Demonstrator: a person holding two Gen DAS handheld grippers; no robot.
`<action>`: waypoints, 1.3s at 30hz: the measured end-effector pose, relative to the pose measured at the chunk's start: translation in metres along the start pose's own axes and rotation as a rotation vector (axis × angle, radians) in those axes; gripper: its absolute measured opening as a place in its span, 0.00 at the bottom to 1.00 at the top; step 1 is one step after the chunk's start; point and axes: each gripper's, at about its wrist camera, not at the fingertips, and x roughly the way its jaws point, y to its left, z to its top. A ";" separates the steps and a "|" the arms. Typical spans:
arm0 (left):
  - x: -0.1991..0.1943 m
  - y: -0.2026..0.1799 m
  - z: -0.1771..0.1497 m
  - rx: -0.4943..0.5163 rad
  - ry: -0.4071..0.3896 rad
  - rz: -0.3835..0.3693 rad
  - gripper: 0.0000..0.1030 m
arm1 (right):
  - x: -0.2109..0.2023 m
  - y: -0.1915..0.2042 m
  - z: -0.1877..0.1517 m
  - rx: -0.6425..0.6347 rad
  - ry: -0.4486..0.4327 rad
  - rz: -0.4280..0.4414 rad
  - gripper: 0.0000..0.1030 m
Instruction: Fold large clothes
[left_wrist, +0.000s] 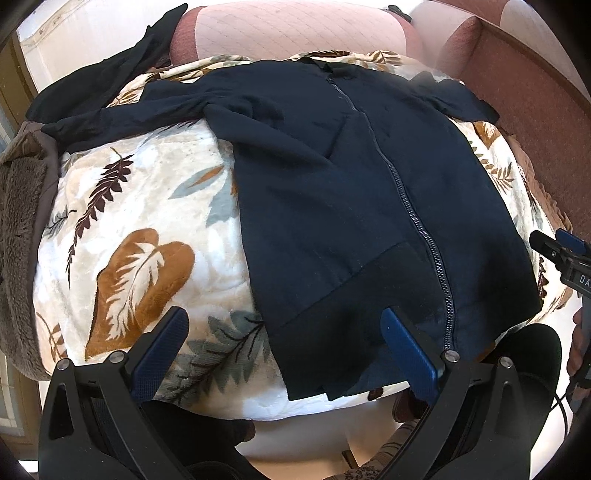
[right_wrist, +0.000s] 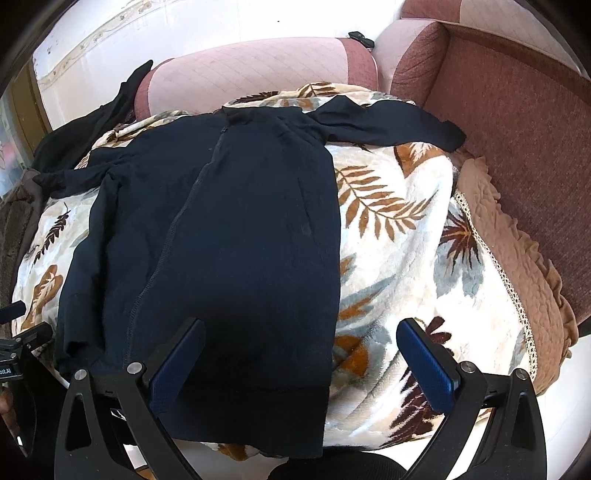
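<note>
A dark navy zip-up jacket (left_wrist: 351, 192) lies flat, front up, on a leaf-patterned blanket (left_wrist: 140, 229), zipper (left_wrist: 413, 214) closed along its whole length from collar to hem. Both sleeves spread sideways from the shoulders; one sleeve (right_wrist: 391, 123) reaches toward the blanket's edge near the reddish sofa (right_wrist: 517, 129), the other sleeve (left_wrist: 122, 118) runs toward the opposite blanket edge. The hem band sits at the blanket's near edge, slightly rumpled at one corner. The left gripper (left_wrist: 284, 350) hovers above that near edge, fingers spread wide, gripping nothing. The right gripper (right_wrist: 301, 358) hovers over the hem likewise, fingers spread wide, empty. A second dark garment (left_wrist: 110, 70) lies beyond the blanket's far corner.
</note>
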 end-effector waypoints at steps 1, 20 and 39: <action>0.000 0.000 0.000 0.001 0.000 0.003 1.00 | 0.000 -0.001 0.000 -0.001 -0.001 0.000 1.00; 0.008 0.001 0.001 0.000 0.024 0.019 1.00 | 0.001 -0.004 0.000 0.011 0.010 0.009 1.00; 0.029 -0.018 0.004 -0.011 0.183 -0.152 1.00 | 0.048 -0.017 -0.022 0.075 0.202 0.166 0.89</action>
